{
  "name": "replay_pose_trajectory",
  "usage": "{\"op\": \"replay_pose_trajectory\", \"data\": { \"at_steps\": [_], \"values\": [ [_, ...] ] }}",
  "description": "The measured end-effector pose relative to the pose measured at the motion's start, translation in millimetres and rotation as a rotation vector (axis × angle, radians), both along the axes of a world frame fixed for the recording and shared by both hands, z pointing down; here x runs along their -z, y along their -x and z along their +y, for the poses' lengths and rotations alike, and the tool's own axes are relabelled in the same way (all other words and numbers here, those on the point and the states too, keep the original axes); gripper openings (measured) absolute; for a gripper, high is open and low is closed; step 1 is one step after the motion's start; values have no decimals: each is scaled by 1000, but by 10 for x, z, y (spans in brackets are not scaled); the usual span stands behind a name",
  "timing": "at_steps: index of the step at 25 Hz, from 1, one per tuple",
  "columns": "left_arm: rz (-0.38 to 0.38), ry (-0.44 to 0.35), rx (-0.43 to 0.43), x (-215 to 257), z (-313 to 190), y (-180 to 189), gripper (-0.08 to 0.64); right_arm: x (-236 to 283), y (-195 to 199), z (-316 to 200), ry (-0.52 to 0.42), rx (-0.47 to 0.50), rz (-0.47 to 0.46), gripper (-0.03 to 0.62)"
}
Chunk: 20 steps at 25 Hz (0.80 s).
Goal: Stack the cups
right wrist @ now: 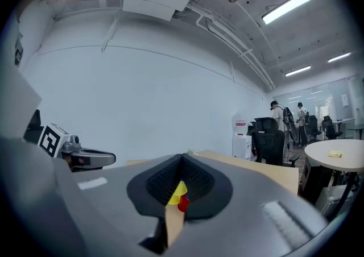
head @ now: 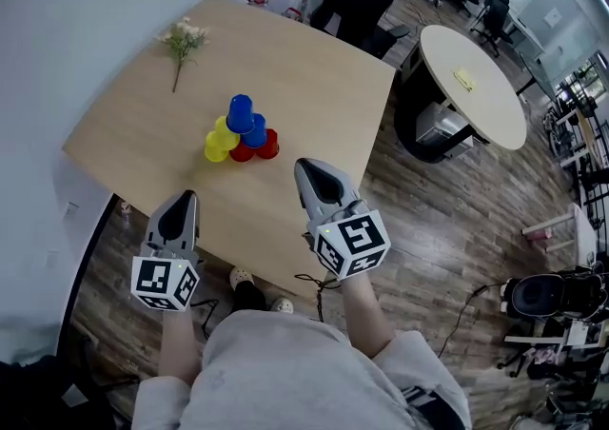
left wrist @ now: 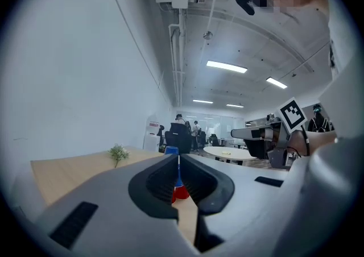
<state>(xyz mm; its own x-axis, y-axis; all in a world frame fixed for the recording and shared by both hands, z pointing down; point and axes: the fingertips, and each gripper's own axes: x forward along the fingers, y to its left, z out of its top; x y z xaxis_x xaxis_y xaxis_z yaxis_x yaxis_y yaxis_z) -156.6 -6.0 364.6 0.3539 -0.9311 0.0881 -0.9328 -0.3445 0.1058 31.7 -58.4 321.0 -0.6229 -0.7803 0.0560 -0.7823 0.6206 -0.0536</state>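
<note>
Cups (head: 242, 129): red, yellow, blue, piled as pyramid, middle of surface (head: 314, 76).
Left gripper (head: 187, 196): fingers (left wrist: 151, 182) clenched, empty, at near edge.
Right gripper (head: 303, 165): fingers clenched, empty, near cups.

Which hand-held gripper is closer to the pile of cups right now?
Right. The right hand-held gripper has its tip a short way off the pile of cups, on its red side; the left hand-held gripper is farther back, nearer the table edge.
</note>
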Motion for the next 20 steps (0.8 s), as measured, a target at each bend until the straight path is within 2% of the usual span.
{"op": "replay_pose_trajectory", "data": {
  "at_steps": [11,20],
  "values": [
    [-28,-78,20,299,392,-196,17,97,-315,467,-38,-29,-62,12],
    [-5,-107,14,423,553,-343,17,51,-486,706,-43,-37,-78,12]
  ]
}}
